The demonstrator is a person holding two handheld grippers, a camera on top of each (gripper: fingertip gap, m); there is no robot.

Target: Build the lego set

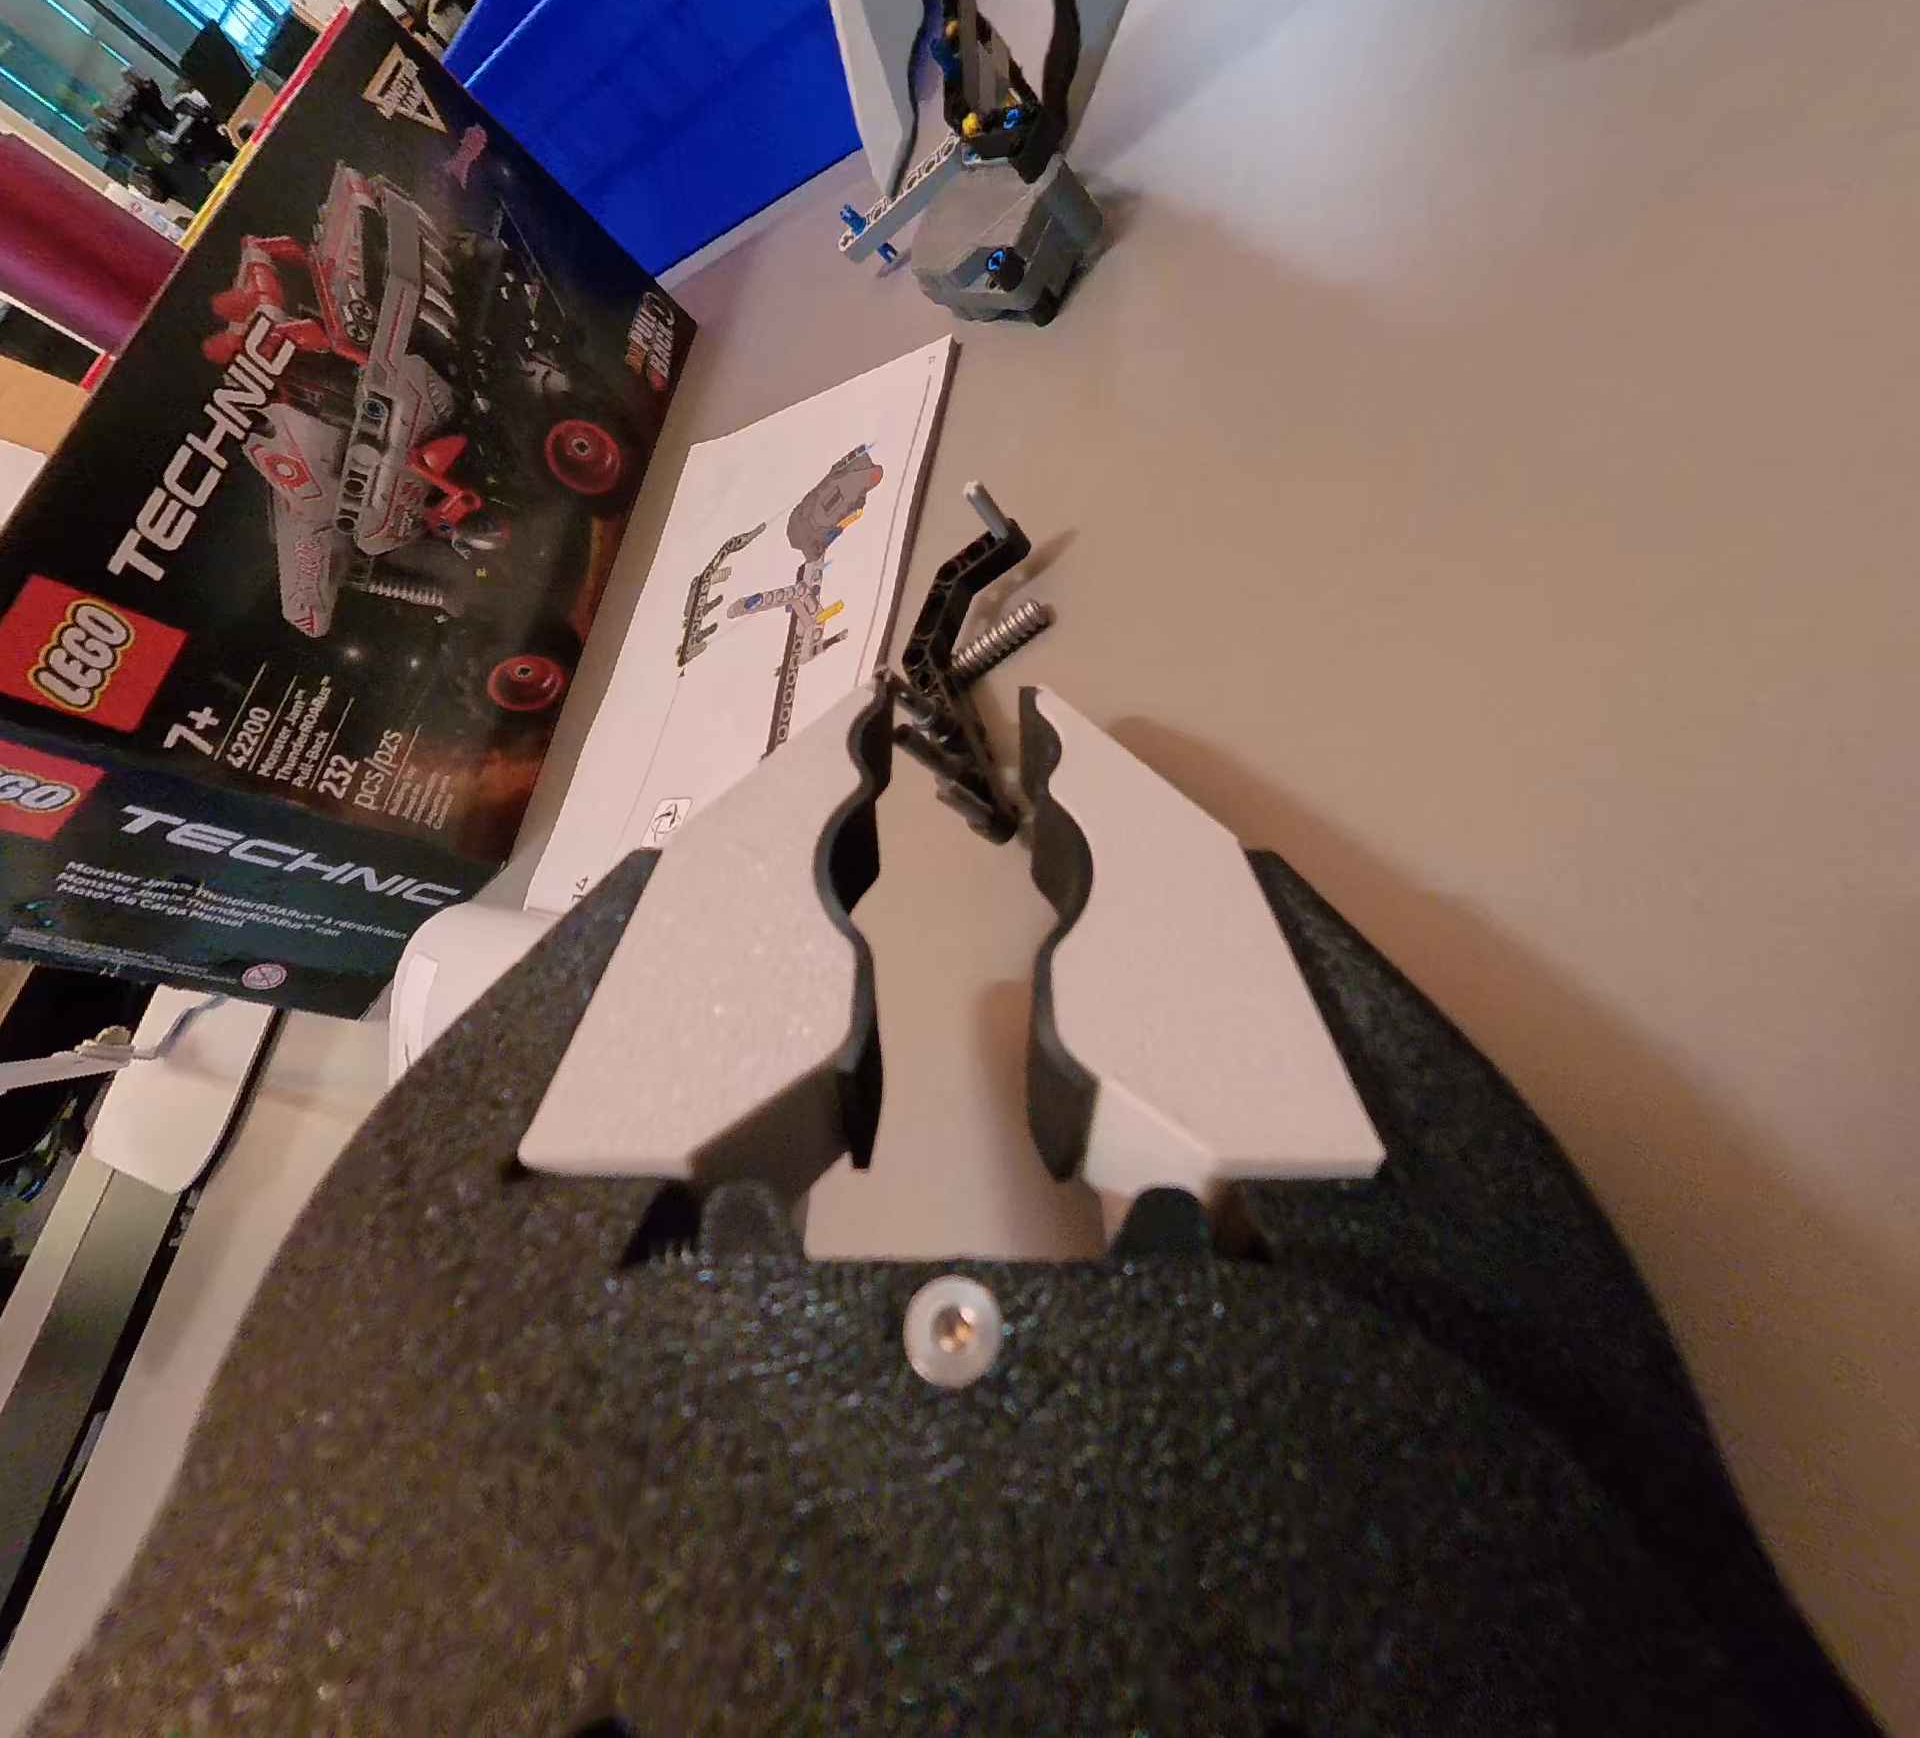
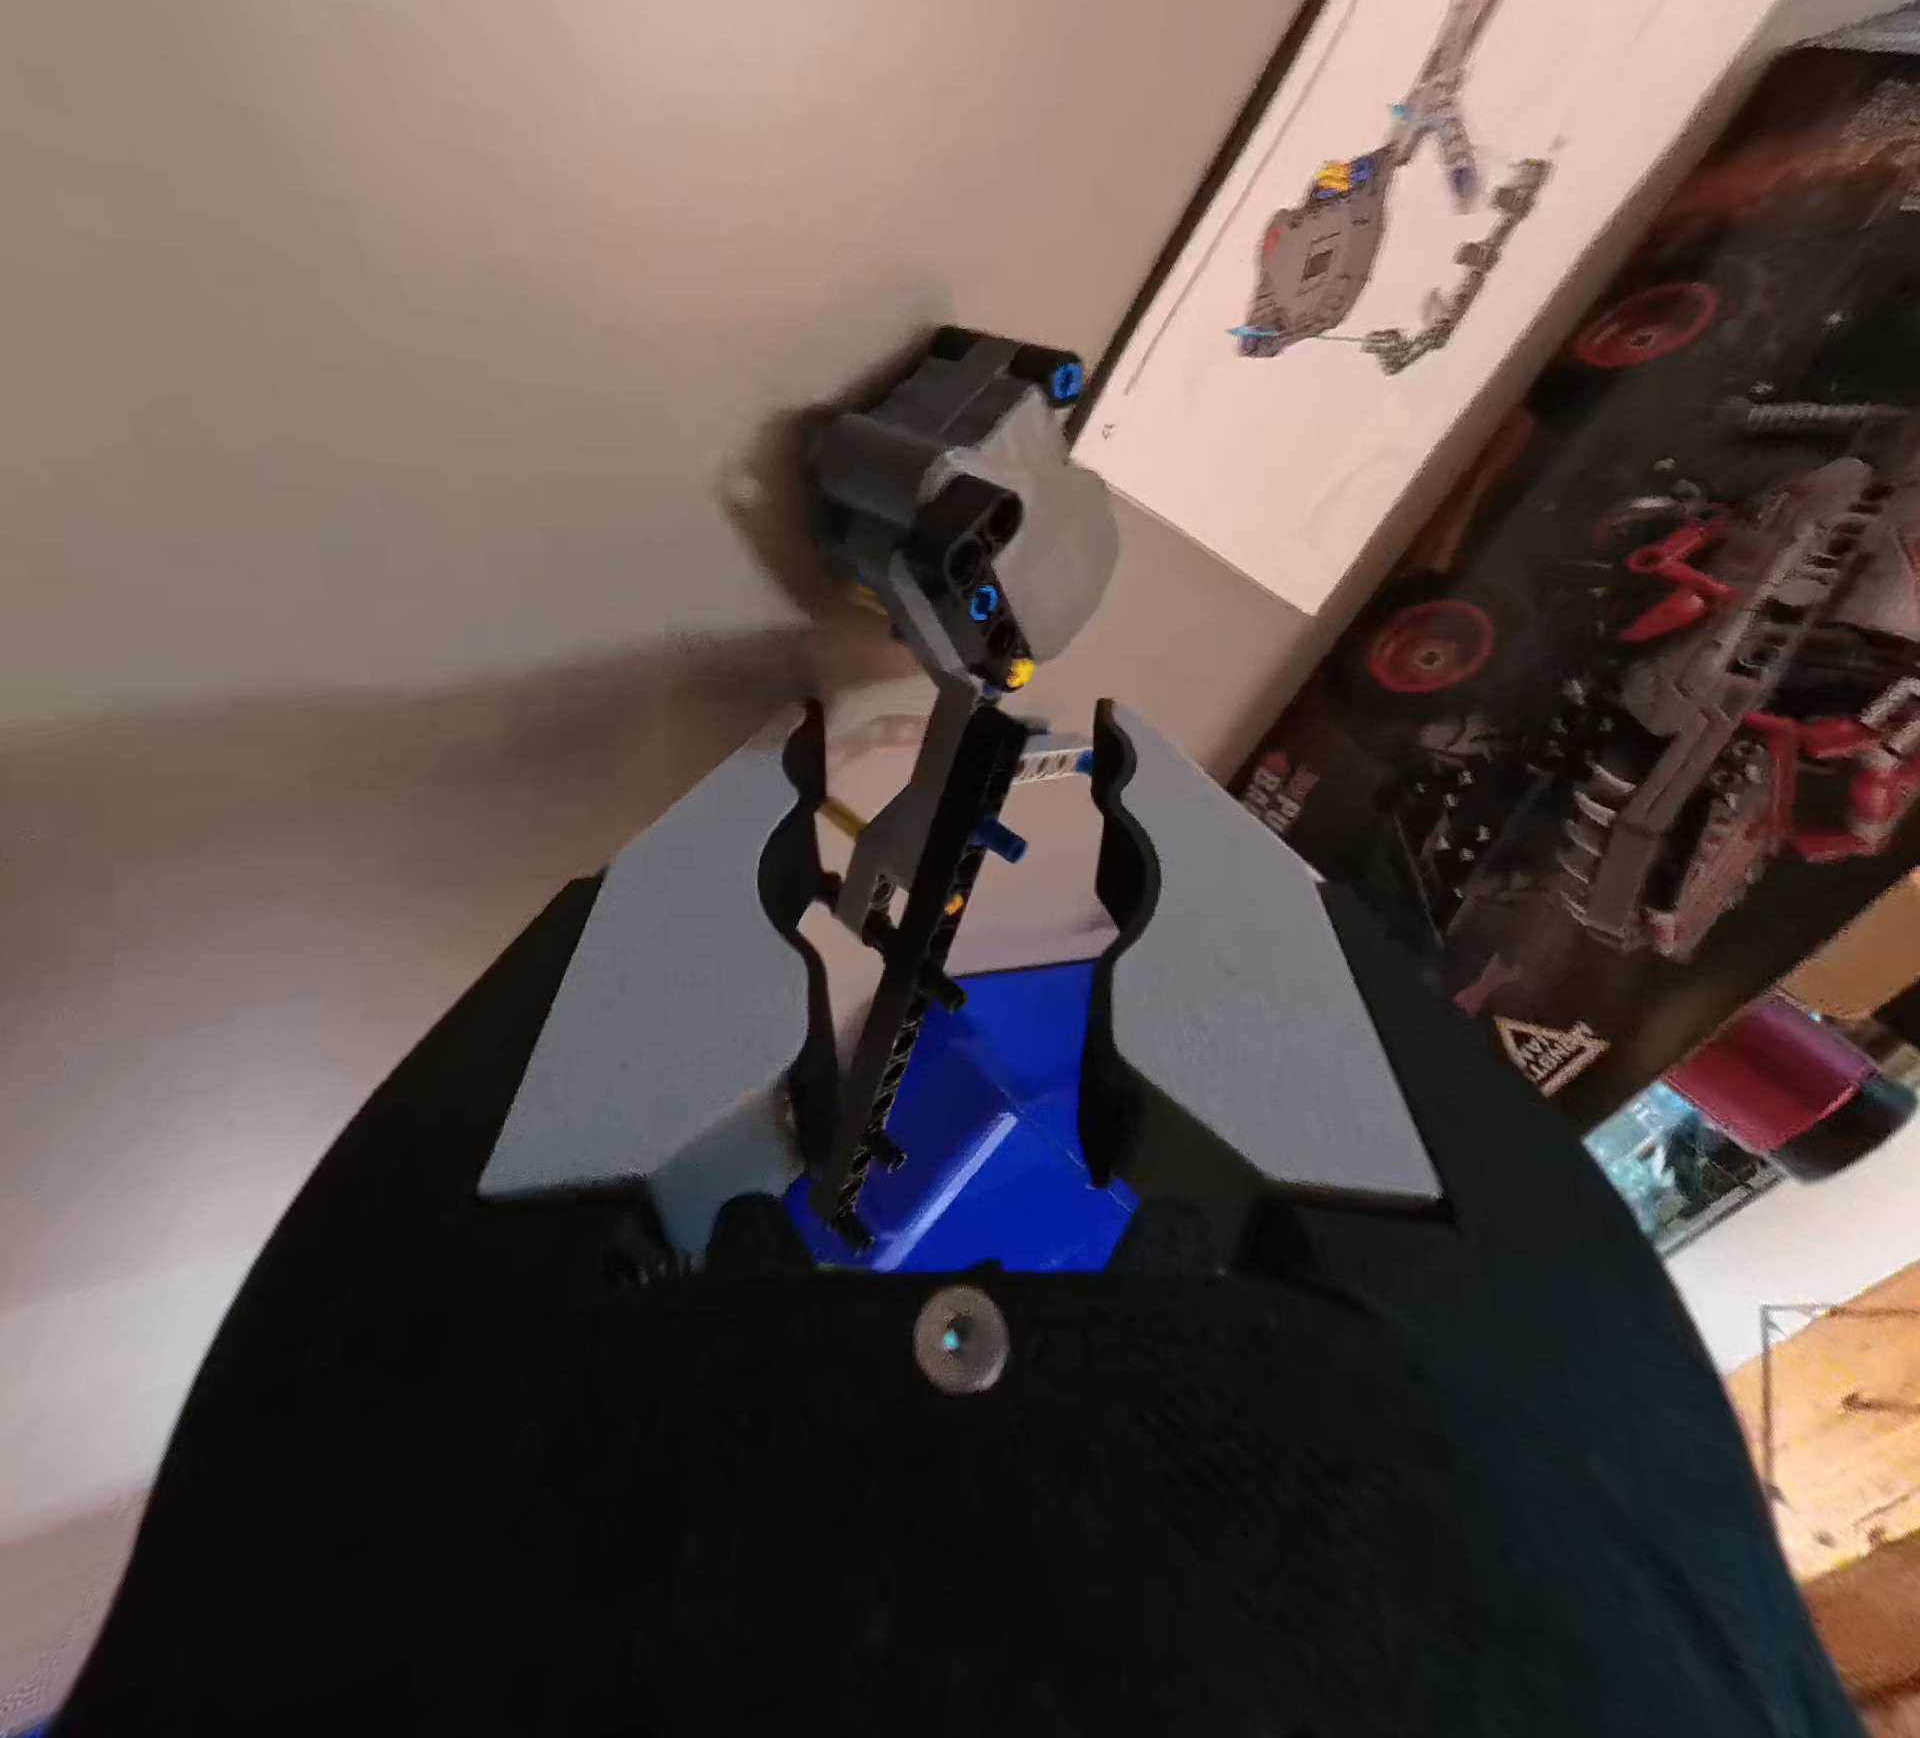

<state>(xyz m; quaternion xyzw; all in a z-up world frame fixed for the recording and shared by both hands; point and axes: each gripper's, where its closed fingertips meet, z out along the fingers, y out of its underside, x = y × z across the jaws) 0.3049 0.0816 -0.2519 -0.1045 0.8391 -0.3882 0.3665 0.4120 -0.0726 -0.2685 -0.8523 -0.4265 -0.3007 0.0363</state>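
Note:
My left gripper (image 1: 956, 701) is open and low over the table. Its tips flank the near end of a black bent lego beam (image 1: 951, 639) that lies on the table. A small metal spring (image 1: 1003, 634) and a grey axle (image 1: 982, 509) lie beside the beam. My right gripper (image 2: 956, 722) holds a lego assembly (image 2: 935, 909) made of a long black beam with blue and yellow pins. The jaws stand apart with the beam between them. The assembly's grey block end (image 2: 935, 483) rests on the table. That gripper (image 1: 977, 150) and the block (image 1: 1008, 244) also show far off in the left wrist view.
The open instruction booklet (image 1: 821, 545) lies left of the loose parts. The lego box (image 1: 312, 493) stands beyond it at the table's left side. Blue bins (image 1: 675, 57) stand at the far left. The booklet (image 2: 1455, 182) and the box (image 2: 1662, 597) also show in the right wrist view. About 20 cm separates my left fingertips from my right.

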